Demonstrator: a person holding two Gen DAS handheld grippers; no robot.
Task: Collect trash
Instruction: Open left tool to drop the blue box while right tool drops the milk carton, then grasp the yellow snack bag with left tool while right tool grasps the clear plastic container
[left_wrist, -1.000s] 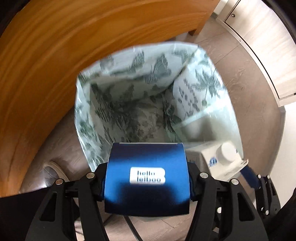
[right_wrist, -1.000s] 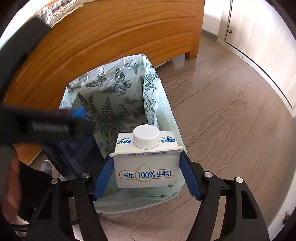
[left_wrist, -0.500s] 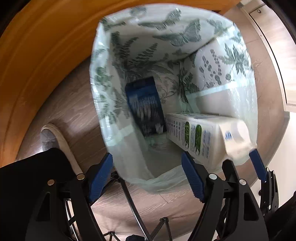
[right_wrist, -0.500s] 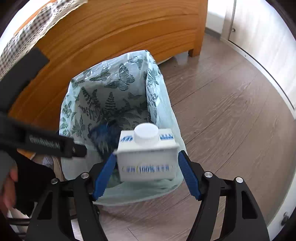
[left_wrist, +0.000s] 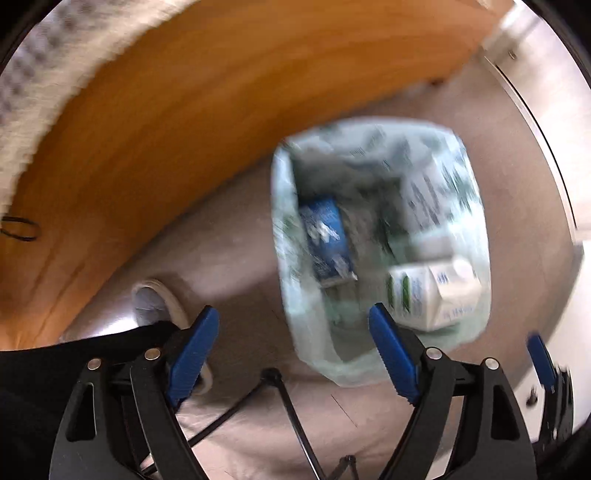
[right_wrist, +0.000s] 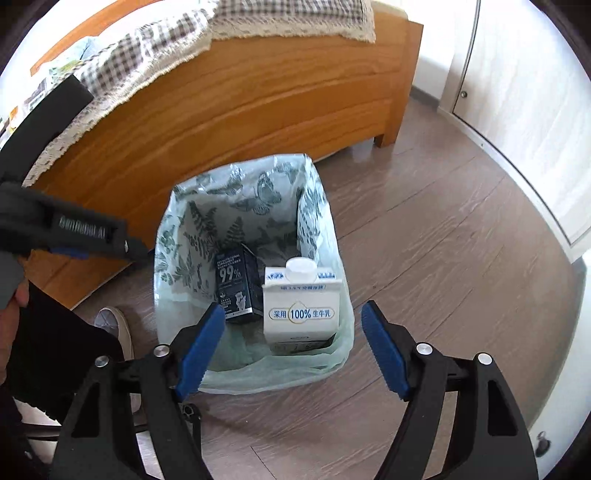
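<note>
Both grippers point down above the bin bag (right_wrist: 255, 365). Left gripper (left_wrist: 291, 354) and right gripper (right_wrist: 291, 347): jaws just opening, wide, empty; milk carton (right_wrist: 301, 306) and dark box (right_wrist: 236, 288) lie below.

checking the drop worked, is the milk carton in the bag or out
In: the milk carton stands upright inside the bag, beside the dark box.

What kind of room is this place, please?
Probably a bedroom at home: a wooden bed with a checked cover, a wood floor, and a lined bin beside the bed.
</note>
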